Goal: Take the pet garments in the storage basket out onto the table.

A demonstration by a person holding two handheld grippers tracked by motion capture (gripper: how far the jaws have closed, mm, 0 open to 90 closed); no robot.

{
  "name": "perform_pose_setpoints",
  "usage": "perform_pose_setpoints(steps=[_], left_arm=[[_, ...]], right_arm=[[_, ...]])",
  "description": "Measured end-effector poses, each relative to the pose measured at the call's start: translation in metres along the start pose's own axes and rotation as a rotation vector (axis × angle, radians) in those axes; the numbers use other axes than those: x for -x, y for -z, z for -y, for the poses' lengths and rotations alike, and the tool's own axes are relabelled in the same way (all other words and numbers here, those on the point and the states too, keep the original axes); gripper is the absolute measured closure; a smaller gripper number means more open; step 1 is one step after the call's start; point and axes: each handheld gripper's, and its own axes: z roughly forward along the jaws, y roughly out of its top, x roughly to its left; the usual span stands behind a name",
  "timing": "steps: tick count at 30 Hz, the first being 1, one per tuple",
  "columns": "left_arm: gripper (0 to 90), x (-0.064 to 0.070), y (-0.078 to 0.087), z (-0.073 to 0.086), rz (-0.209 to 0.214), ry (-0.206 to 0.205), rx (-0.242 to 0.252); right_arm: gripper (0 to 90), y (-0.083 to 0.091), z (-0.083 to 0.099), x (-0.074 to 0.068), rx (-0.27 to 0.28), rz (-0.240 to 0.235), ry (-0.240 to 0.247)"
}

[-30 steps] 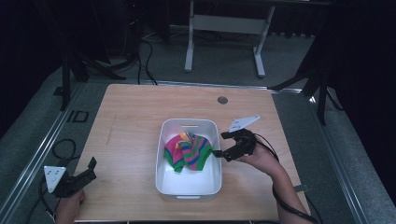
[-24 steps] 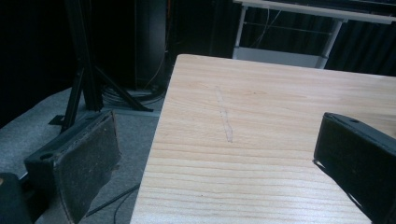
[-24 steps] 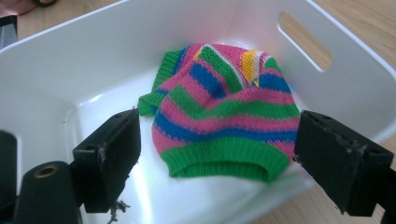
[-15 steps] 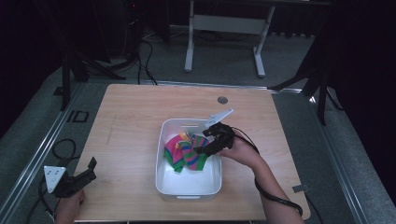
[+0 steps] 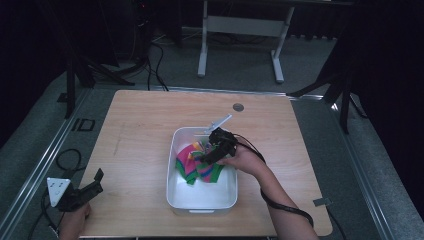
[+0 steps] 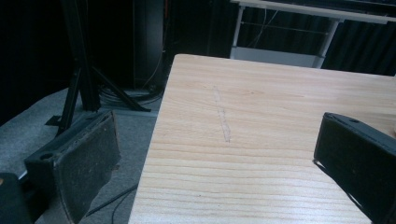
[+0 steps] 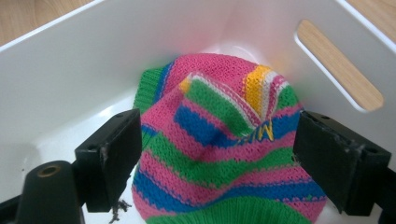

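At the table's near-left corner your left gripper [image 5: 85, 192] hangs idle, half off the edge; in its own view the jaws stand wide apart with only bare wooden table [image 6: 261, 140] between them, grasping nothing. You can leave it parked there for now.

Moving right, the white bin [image 5: 200, 205] sits near the middle of the table, and the striped knit cloth [image 5: 197, 162] lies bunched in its far half, against the far wall.

Further right, your right gripper [image 5: 212, 150] is down inside the bin over that cloth. In the right gripper view the jaws are spread on either side of the cloth [image 7: 224, 140], and I cannot tell whether either pad touches it yet. By my reading you are at the reach-and-grasp step of taking the cloth out. Next, you likely need to press lower so the pads bracket a thick fold, clench firmly, then lift straight up clear of the bin walls.
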Motion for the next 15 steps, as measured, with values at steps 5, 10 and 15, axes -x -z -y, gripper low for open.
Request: perform_pose_setpoints(steps=[5, 10, 15], left_arm=[[0.9, 0.000, 0.000, 0.000, 0.000, 0.000, 0.000], [0.9, 0.000, 0.000, 0.000, 0.001, 0.002, 0.001], [0.9, 0.000, 0.000, 0.000, 0.003, 0.001, 0.000]], right_arm=[[15.4, -0.007, -0.010, -0.002, -0.032, 0.036, -0.012], [15.5, -0.021, -0.020, -0.001, -0.087, 0.081, -0.071], [17.6, -0.036, -0.021, -0.003, -0.166, 0.103, -0.111]])
